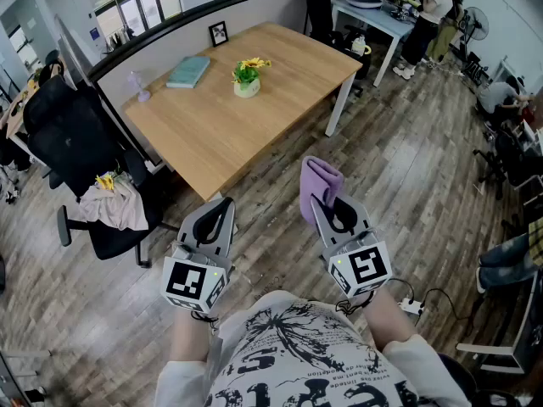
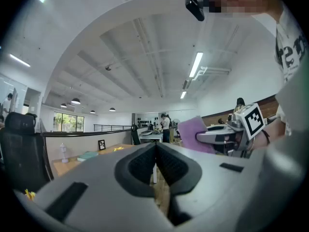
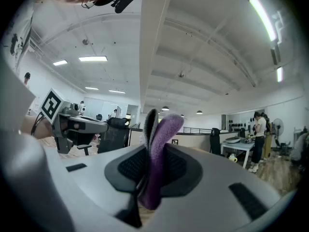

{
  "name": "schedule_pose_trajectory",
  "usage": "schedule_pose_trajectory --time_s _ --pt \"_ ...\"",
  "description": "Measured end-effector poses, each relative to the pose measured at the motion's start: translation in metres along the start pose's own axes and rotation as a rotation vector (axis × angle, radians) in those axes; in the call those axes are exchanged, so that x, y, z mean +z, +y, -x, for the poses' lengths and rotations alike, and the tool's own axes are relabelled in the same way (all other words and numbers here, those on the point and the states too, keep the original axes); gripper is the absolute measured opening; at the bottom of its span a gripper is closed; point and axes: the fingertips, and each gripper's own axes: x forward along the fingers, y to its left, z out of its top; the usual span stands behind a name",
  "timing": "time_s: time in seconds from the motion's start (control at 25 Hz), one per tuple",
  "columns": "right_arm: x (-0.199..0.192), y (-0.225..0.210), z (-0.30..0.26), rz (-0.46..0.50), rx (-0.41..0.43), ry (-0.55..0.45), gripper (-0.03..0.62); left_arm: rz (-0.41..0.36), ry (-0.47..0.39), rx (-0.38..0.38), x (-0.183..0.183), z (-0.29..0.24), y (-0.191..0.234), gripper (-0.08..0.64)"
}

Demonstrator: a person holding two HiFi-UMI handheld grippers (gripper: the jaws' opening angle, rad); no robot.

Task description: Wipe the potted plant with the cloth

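While both pairs of tongs hang level over the wood-plank floor (image 1: 407, 168), the big wooden table (image 1: 212, 130) fills the middle of the head view, set at an angle with one corner pointing back towards the person. To its left sits a black office chair (image 1: 72, 138), with a pale garment (image 1: 119, 206) heaped on its seat. Down to the tools now: the left tongs (image 1: 222, 206) float off that near corner of the table, and the left gripper view settles it, dark pads (image 2: 142, 166) pressed flat together with nothing between them. The right tongs (image 1: 329, 203) ride alongside, just beside their partner and over bare floor, and they are clamped on the purple cloth (image 1: 320, 181). That cloth stands up out of the jaws in a folded strip, its top curling over, and the right gripper view shows it squeezed between the two pads and sticking out both above and below them. On the table's far half lies a teal book (image 1: 188, 71), flat and closed. Just to its right, near but not touching, stands the potted plant (image 1: 247, 76), upright in a small pale pot with green leaves and yellow blooms. It is well apart from both tongs, with a long stretch of bare tabletop in between. Smallest of all, a black photo frame (image 1: 218, 33) stands at the table's far edge
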Motion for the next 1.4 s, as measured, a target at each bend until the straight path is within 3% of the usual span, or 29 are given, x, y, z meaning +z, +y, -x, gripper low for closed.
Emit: schedule_pose_trajectory --time_s 0.8,1.12,1.4 --pt "-0.027 -0.032 -0.047 -0.062 -0.036 0.050 0.069 0.067 0.005 0.019 -0.020 -0.039 0.037 0.003" --pt "-0.048 -0.105 -0.122 -0.078 0.054 0.018 0.071 0.056 0.010 0.123 -0.031 -0.116 0.061 0.003" --pt "-0.054 -0.221 -0.232 -0.071 0.209 -0.001 0.071 0.073 0.006 0.286 -0.025 -0.245 0.093 0.003"
